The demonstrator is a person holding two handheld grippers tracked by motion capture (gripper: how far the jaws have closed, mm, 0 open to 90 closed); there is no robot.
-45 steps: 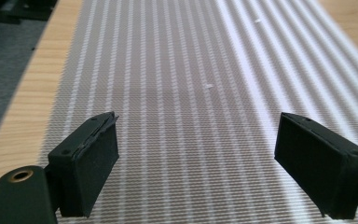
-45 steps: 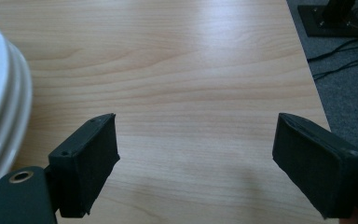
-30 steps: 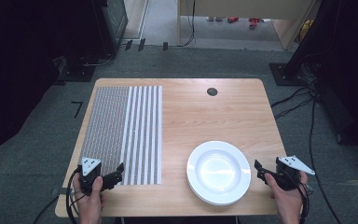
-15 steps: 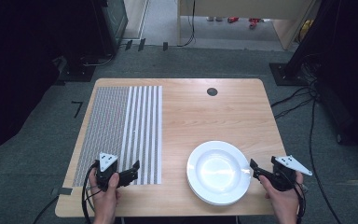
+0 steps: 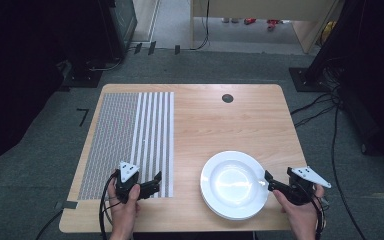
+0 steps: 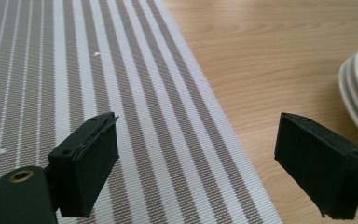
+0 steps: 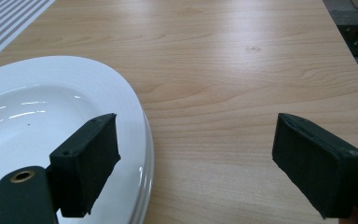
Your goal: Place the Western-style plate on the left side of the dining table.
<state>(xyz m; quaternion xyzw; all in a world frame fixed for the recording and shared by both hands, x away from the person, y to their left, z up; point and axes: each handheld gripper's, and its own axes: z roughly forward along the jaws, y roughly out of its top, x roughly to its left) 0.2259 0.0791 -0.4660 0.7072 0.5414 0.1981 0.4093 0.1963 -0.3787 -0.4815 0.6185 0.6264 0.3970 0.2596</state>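
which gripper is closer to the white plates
Right. The right gripper sits at the right rim of the plates, jaws open. The left gripper hangs over the striped mat's near right corner, apart from them.

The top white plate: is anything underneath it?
Yes. The top white plate sits on a stack of plates; the left gripper view shows about three rims. Their centres, and the table beneath, are covered.

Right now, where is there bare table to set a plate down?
The widest bare wood lies between the striped placemat and the table's right edge, beyond the stack of white plates up to the dark grommet hole. The near edge is crowded: left gripper, plates and right gripper.
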